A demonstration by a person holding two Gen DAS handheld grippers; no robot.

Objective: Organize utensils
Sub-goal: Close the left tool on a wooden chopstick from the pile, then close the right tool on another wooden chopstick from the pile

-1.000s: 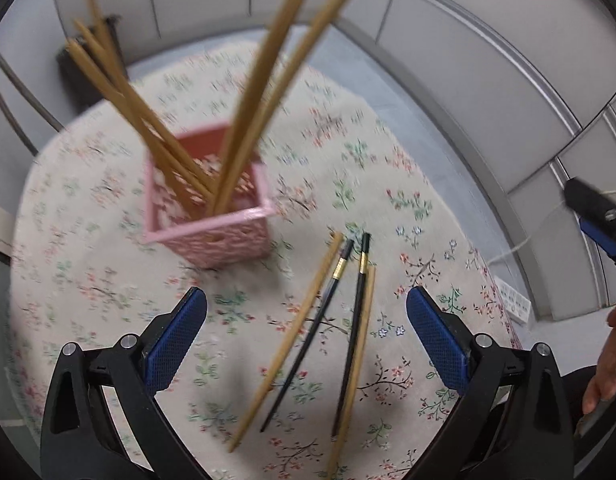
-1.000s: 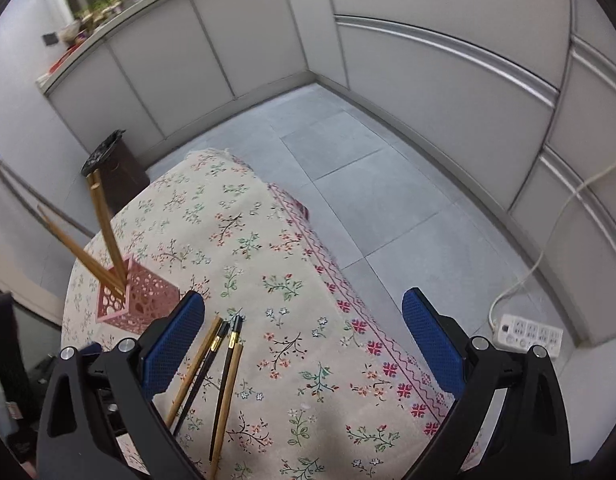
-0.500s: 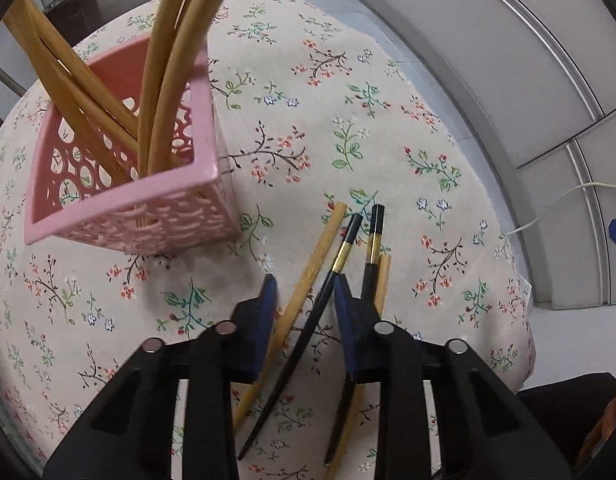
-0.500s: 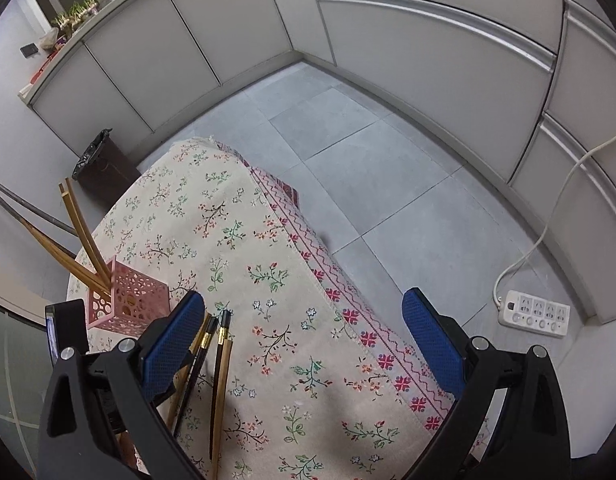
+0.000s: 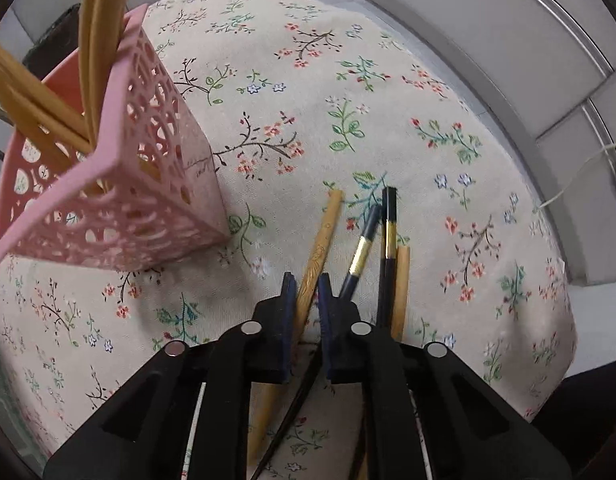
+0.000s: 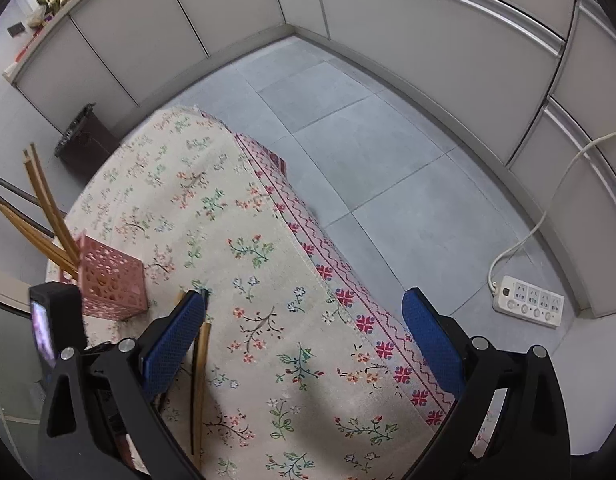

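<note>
My left gripper is shut on a wooden chopstick that lies on the floral tablecloth. Two black chopsticks with gold bands and another wooden chopstick lie just right of it. A pink perforated holder stands at the left with several wooden chopsticks in it. The holder also shows in the right wrist view. My right gripper is open and empty above the table's near right part.
The table edge drops to a grey tiled floor on the right. A white power strip lies on the floor. A dark bin stands behind the table. Grey panel walls surround the area.
My left gripper has come down toward the loose chopsticks and closed from wide open onto the leftmost wooden one. The right gripper has stayed open, shifting slightly.
</note>
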